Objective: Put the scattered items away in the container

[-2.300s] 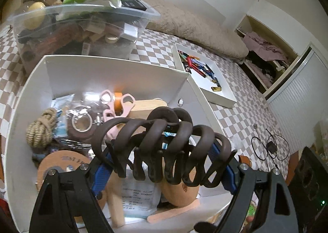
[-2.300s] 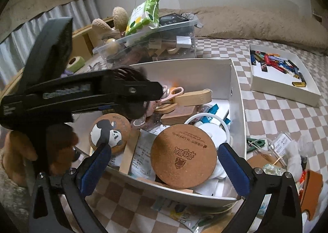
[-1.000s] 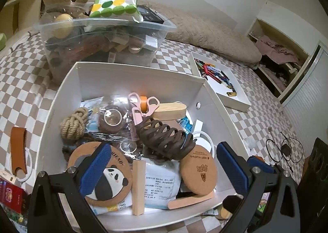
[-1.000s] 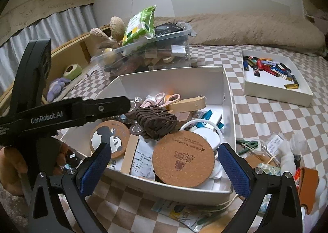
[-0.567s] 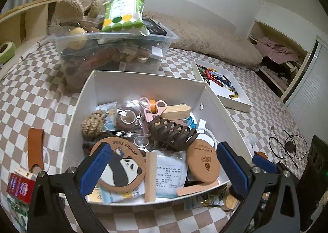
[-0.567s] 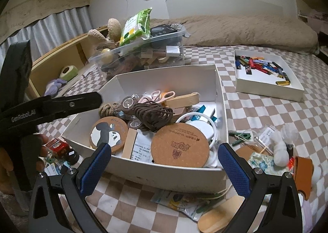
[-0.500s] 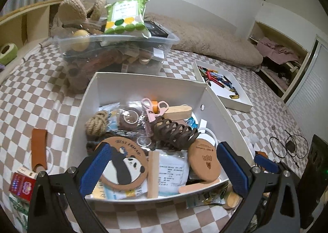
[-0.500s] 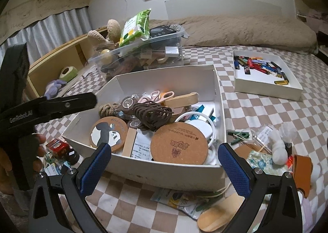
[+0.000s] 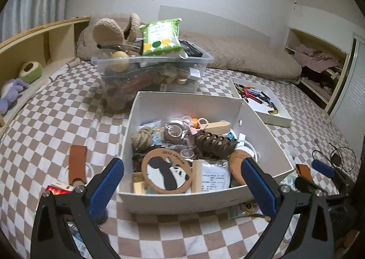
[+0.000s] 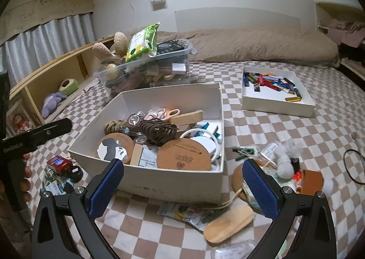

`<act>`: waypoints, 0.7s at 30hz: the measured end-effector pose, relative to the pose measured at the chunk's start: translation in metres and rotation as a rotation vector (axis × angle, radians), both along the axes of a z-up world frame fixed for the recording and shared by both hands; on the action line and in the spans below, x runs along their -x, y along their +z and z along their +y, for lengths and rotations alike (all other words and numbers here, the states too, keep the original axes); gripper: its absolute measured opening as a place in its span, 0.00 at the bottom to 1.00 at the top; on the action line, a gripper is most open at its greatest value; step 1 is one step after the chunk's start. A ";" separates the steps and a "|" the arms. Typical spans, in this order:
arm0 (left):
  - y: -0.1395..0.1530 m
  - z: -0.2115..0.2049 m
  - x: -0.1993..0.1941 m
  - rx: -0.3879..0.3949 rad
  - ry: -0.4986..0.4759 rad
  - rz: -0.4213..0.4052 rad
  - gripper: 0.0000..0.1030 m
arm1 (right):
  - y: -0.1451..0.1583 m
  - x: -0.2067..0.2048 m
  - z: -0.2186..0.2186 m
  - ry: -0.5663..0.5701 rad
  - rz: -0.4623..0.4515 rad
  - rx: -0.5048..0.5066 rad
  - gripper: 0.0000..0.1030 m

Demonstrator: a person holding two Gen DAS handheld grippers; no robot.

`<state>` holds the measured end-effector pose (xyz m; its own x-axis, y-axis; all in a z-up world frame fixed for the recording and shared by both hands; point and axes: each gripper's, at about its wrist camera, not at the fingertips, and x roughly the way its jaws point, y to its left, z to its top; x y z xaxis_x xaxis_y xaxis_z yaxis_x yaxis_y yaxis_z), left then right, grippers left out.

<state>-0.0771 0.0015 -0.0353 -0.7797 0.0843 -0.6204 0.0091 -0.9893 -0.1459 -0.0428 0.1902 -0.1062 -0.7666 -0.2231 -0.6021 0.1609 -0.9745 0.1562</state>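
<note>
A white box [image 9: 187, 101] [image 10: 159, 182] on the checkered bed holds a brown hair claw [image 9: 214, 143] [image 10: 158, 130], a panda coaster [image 9: 166, 171], a cork coaster [image 10: 183, 155], a rope knot [image 9: 142, 138] and other small items. My left gripper [image 9: 182, 183] hangs open and empty over the box's near wall. My right gripper [image 10: 182, 183] is open too, in front of the box's near wall. Loose items lie right of the box: a green clip [image 10: 244, 151], a white fluffy toy [image 10: 284, 164], a tan oval piece [image 10: 228, 222]. A brown leather strap [image 9: 77, 164] and a red packet [image 10: 59, 163] lie left.
A clear bin [image 9: 150, 71] with a green packet [image 9: 160, 38] on top stands behind the box. A shallow white tray [image 10: 277, 97] of coloured sticks sits at the right. A wooden shelf [image 9: 34, 37] runs along the left. A hand [image 10: 24, 181] holds the left gripper's handle.
The left gripper let go of the brown hair claw into the box, then both grippers drew back and up from the box, so more of the bed shows around it.
</note>
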 end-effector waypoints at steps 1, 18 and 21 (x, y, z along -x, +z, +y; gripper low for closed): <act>0.001 -0.001 -0.005 0.010 0.003 0.005 1.00 | 0.001 -0.002 0.001 -0.004 0.000 0.001 1.00; 0.013 -0.012 -0.068 0.042 0.035 0.038 1.00 | 0.024 -0.047 -0.004 -0.005 0.042 -0.053 1.00; 0.013 -0.013 -0.077 0.042 0.034 0.043 1.00 | 0.024 -0.054 -0.004 -0.002 0.042 -0.064 1.00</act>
